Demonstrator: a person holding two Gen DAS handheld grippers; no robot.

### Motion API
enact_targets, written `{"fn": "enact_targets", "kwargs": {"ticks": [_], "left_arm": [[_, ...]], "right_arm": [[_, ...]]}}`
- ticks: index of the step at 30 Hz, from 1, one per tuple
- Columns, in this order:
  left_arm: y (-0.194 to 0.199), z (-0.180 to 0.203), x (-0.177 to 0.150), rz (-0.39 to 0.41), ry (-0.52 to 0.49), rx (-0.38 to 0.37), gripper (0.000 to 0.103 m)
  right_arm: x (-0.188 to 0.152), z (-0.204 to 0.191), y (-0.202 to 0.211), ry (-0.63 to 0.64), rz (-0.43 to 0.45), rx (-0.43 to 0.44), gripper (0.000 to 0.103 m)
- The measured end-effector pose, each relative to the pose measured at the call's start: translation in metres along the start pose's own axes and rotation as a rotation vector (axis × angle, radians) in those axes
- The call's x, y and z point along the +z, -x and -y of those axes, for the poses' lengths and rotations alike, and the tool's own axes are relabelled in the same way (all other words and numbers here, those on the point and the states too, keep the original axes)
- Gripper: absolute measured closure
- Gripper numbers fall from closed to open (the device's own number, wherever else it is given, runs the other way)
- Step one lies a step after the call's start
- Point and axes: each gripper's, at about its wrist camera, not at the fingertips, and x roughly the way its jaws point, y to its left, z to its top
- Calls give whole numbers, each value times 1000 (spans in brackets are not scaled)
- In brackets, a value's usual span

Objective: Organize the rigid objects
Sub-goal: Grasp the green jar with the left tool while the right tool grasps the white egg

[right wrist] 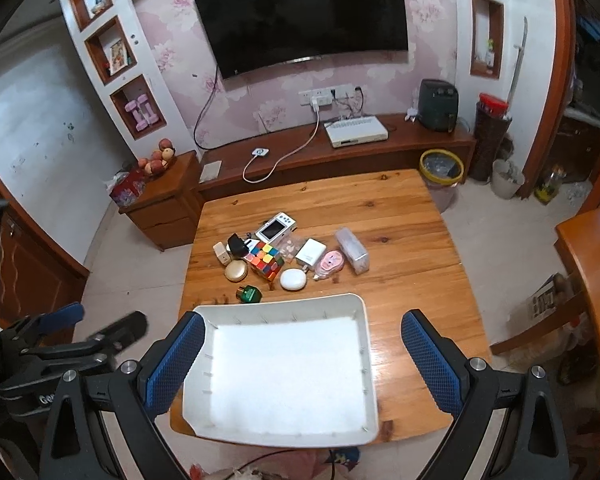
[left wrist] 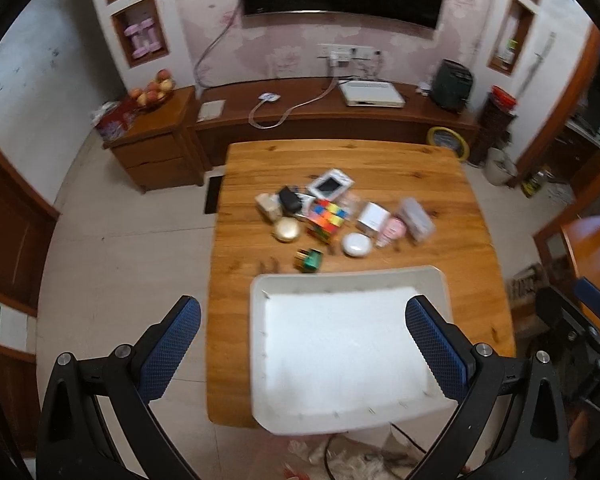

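White tray at near table edge, both tongs spread above.

Empty white tray before clutter

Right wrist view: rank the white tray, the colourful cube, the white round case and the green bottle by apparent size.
1. white tray, though nearest the camera
2. colourful cube
3. white round case
4. green bottle, close to the case

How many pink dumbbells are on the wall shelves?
2. Both small pink dumbbells stand upright side by side in the lowest niche of the left wall shelving, above the wooden cabinet. Others could be hidden in niches out of view.
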Motion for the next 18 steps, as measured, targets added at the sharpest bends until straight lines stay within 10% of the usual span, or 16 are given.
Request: {"fn": "enact_targets", "kwargs": {"ticks": [18], "left_arm": [[-233,-7,20,-368,-87,-47,1]], "right_arm": [[49,-16,-252,-19,-320,31,24]]}}
